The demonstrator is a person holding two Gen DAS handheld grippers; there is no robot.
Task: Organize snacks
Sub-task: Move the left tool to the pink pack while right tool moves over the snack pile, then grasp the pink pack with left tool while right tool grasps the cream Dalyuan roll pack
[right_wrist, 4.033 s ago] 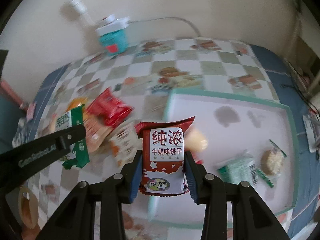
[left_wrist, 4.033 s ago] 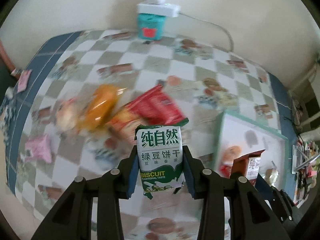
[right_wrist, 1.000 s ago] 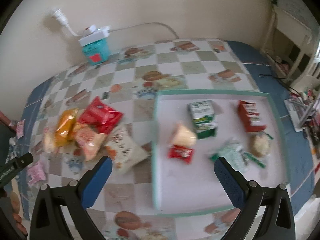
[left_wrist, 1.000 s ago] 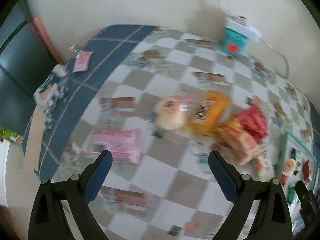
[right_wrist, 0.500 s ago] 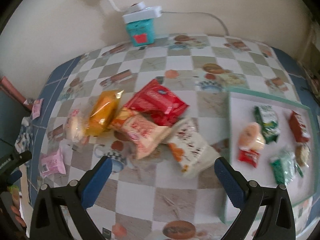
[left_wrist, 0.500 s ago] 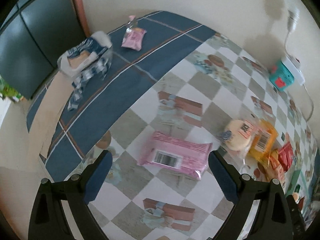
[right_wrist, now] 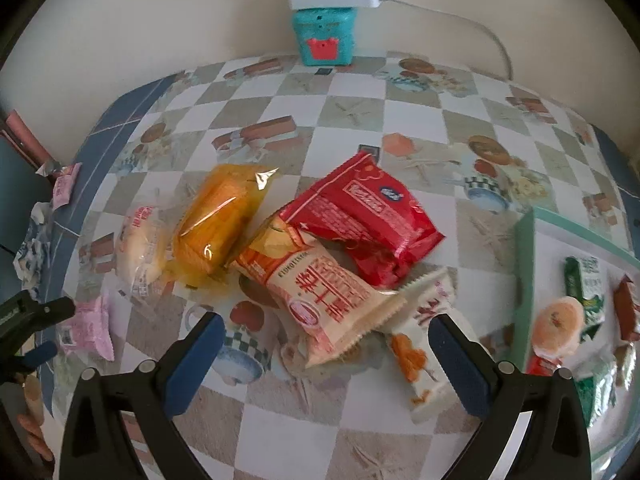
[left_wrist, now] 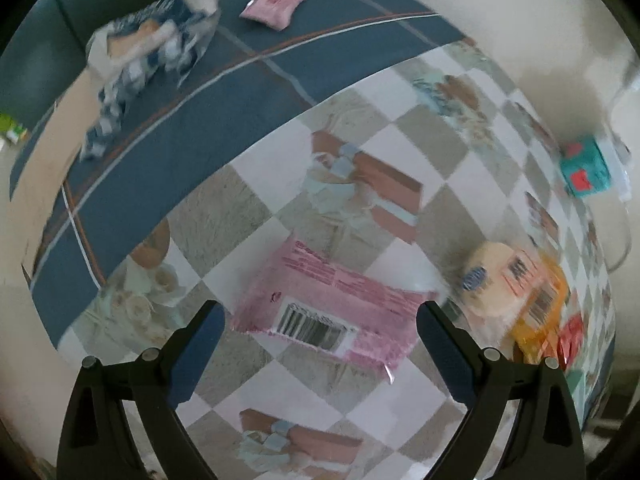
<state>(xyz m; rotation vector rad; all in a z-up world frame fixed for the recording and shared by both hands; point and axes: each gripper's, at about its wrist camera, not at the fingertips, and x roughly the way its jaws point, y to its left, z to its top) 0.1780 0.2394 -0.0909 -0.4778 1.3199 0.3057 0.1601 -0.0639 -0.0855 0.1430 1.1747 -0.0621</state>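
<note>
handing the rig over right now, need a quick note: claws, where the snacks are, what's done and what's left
Left claw: open, empty, low over the pink packet on the checked tablecloth.
Right claw: open, empty, above the loose pile.
Loose pile, on the cloth outside the tray: cream-orange packet, red packet, orange packet, round bun, white packet.
Done: several snacks already lie in the green-rimmed tray, including a green biscuit pack.
Left: the pink packet and the five pile items appear to need moving to the tray.
</note>
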